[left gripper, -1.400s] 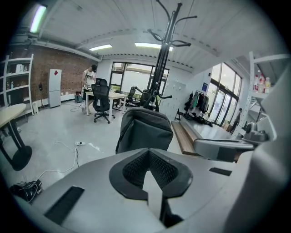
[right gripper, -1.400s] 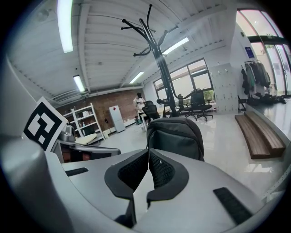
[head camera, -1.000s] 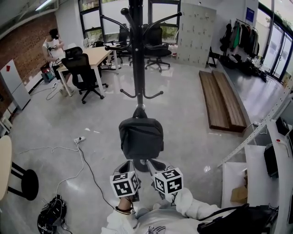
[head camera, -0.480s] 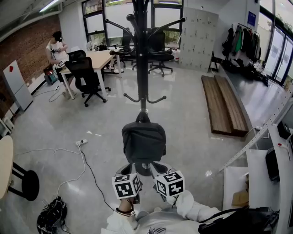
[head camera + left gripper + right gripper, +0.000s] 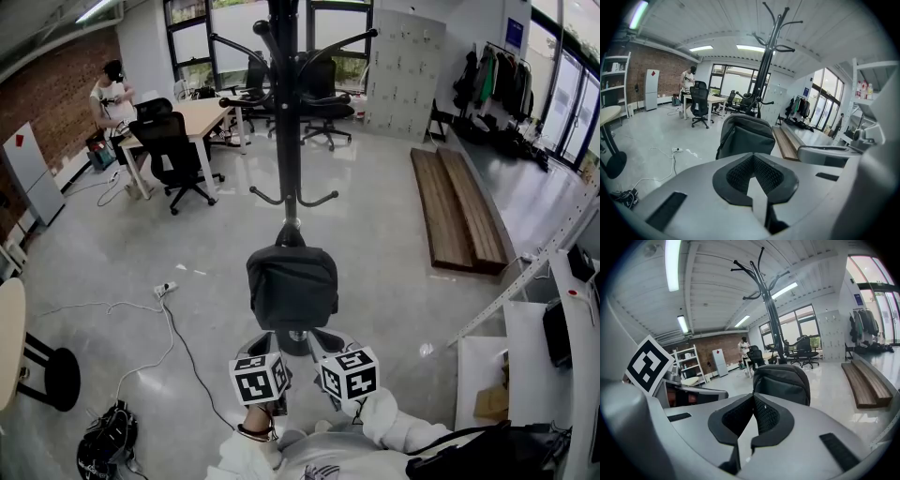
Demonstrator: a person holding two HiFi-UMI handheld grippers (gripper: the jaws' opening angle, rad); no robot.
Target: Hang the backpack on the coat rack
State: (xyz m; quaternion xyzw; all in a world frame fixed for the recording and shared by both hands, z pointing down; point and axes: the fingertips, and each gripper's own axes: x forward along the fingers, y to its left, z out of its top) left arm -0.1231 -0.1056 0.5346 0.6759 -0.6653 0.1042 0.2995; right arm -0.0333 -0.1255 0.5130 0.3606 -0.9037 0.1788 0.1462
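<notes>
A dark grey backpack (image 5: 291, 286) hangs by its top loop from a low hook on the black coat rack (image 5: 284, 112), close against the pole and above the rack's base. Both gripper views show the backpack (image 5: 747, 136) (image 5: 783, 380) straight ahead, with the rack (image 5: 768, 61) (image 5: 768, 310) rising behind it. My left gripper (image 5: 264, 341) (image 5: 753, 157) is just short of the bag's lower edge, shut, with nothing between its pads. Beside it my right gripper (image 5: 319, 339) (image 5: 753, 397) is also shut and empty. Neither touches the bag.
A white cable and power strip (image 5: 162, 287) trail over the floor at left. A black bundle (image 5: 103, 441) and a stool (image 5: 56, 375) lie near left. Wooden planks (image 5: 459, 206) lie at right, a white bench (image 5: 525, 347) at near right. A desk (image 5: 202, 112), chairs (image 5: 173, 150) and a person (image 5: 108, 94) are far back.
Only the head view has shifted slightly. The backpack stays hanging and both grippers stay where they were, shut.
</notes>
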